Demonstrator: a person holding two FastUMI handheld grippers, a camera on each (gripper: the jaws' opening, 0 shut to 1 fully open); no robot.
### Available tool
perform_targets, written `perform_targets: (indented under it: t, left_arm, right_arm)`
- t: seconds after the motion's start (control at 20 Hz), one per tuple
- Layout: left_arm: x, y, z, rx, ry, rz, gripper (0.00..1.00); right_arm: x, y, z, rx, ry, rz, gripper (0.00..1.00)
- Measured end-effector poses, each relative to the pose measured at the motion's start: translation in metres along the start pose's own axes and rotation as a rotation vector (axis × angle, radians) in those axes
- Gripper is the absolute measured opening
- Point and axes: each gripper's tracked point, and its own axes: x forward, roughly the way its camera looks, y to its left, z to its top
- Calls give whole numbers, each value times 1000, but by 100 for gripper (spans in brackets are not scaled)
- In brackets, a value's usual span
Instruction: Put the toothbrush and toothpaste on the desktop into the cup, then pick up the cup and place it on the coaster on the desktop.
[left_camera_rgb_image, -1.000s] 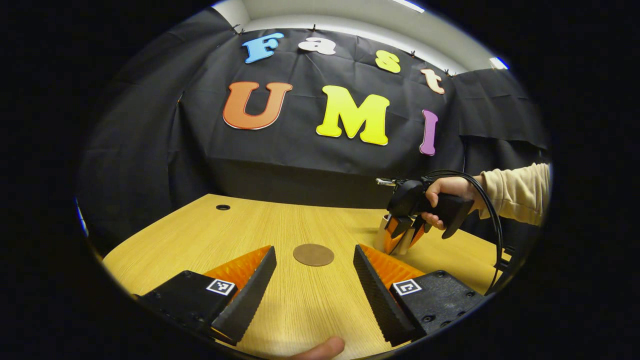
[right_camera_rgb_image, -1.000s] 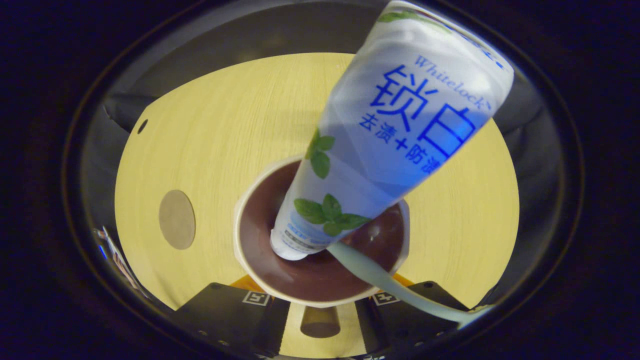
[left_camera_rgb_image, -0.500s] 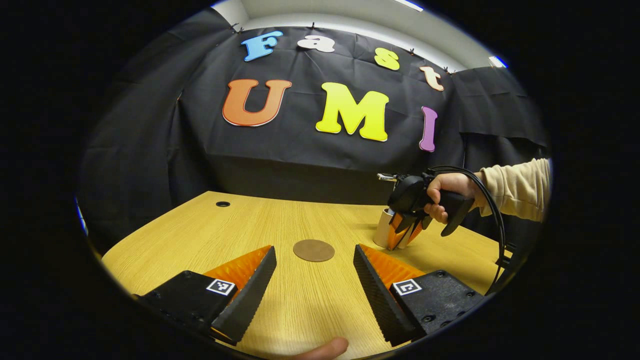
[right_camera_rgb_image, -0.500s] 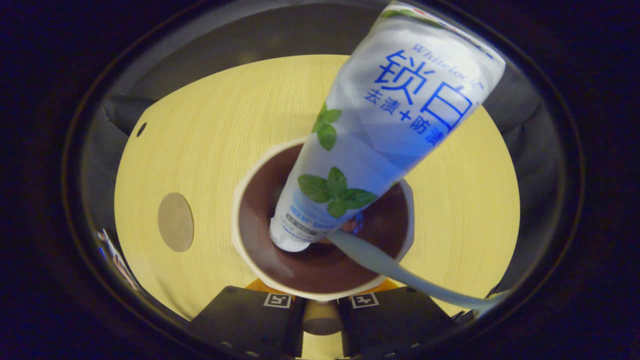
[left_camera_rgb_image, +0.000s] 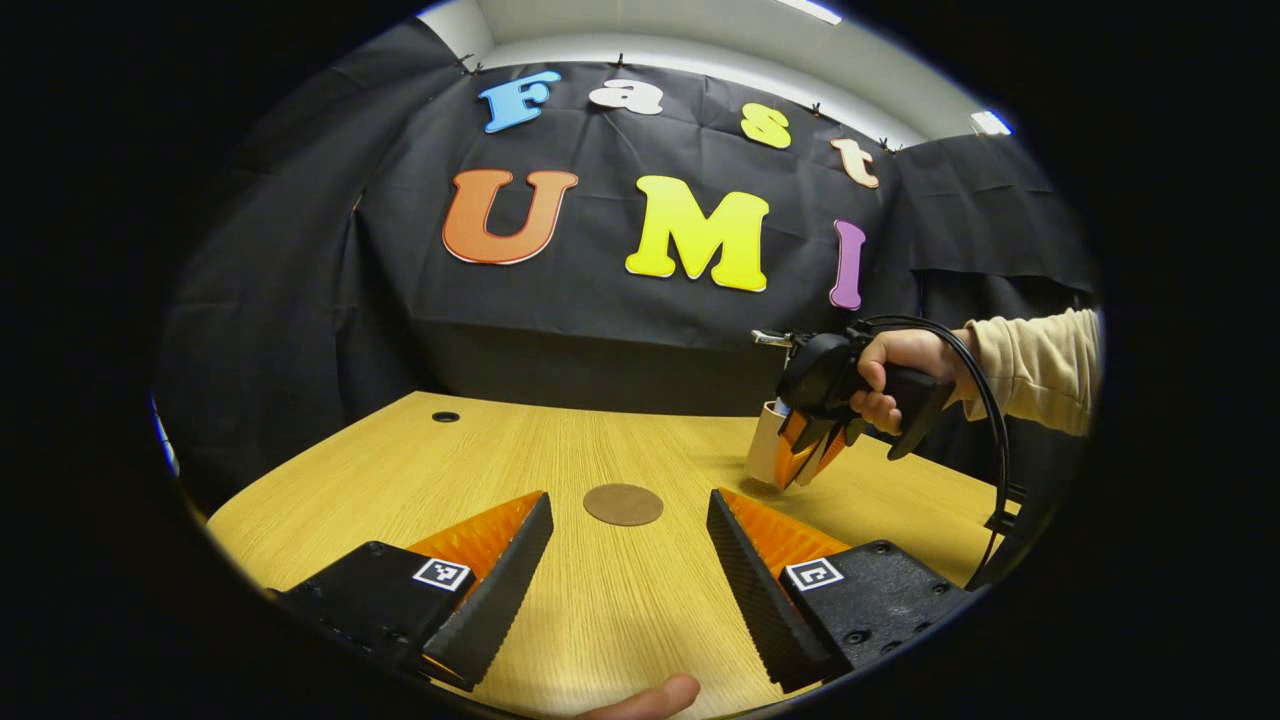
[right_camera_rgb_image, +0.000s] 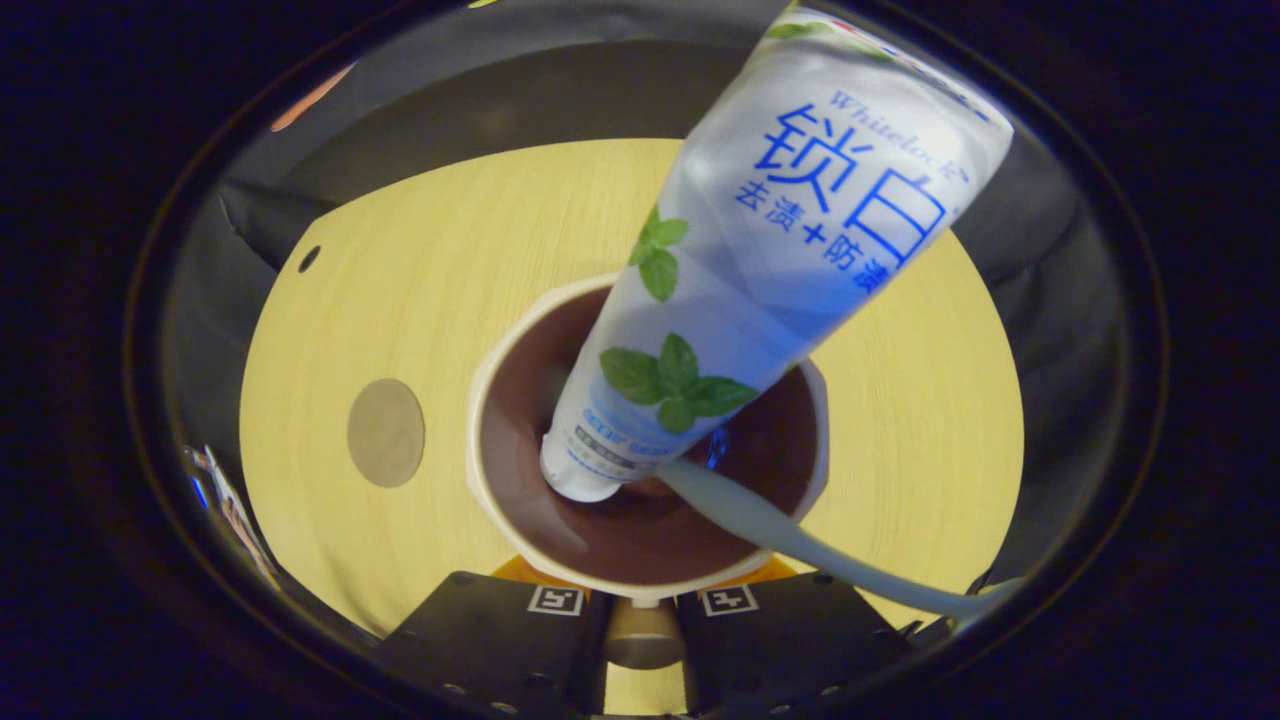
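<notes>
A cream cup (right_camera_rgb_image: 478, 400) with a brown inside holds a white toothpaste tube (right_camera_rgb_image: 780, 230) and a pale green toothbrush (right_camera_rgb_image: 790, 540), both leaning out over the rim. My right gripper (right_camera_rgb_image: 640, 640) is shut on the cup's handle at the near rim. In the left gripper view the cup (left_camera_rgb_image: 765, 445) hangs a little above the desk at the right, under the right gripper (left_camera_rgb_image: 815, 450), with a shadow below it. A round brown coaster (left_camera_rgb_image: 623, 504) lies bare on the desk just ahead of my open left gripper (left_camera_rgb_image: 630, 560); the coaster (right_camera_rgb_image: 385, 432) lies left of the cup.
The wooden desk (left_camera_rgb_image: 520, 450) has a small cable hole (left_camera_rgb_image: 446, 416) at its far left. A hand (left_camera_rgb_image: 900, 365) in a beige sleeve (left_camera_rgb_image: 1040, 365) holds the right gripper, with a black cable looping behind it. A fingertip (left_camera_rgb_image: 650, 695) shows at the bottom edge.
The right gripper's fingers closed in on the cup's handle, and the cup has risen off the desk and come a little nearer the coaster. The left gripper stays open and still.
</notes>
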Motion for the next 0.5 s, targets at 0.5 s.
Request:
perform_targets:
  t: [0.5]
  left_arm:
    - [-38,34,11,25,-62,51,98]
  right_arm:
    - [-15,9,8,-162,5,55,27]
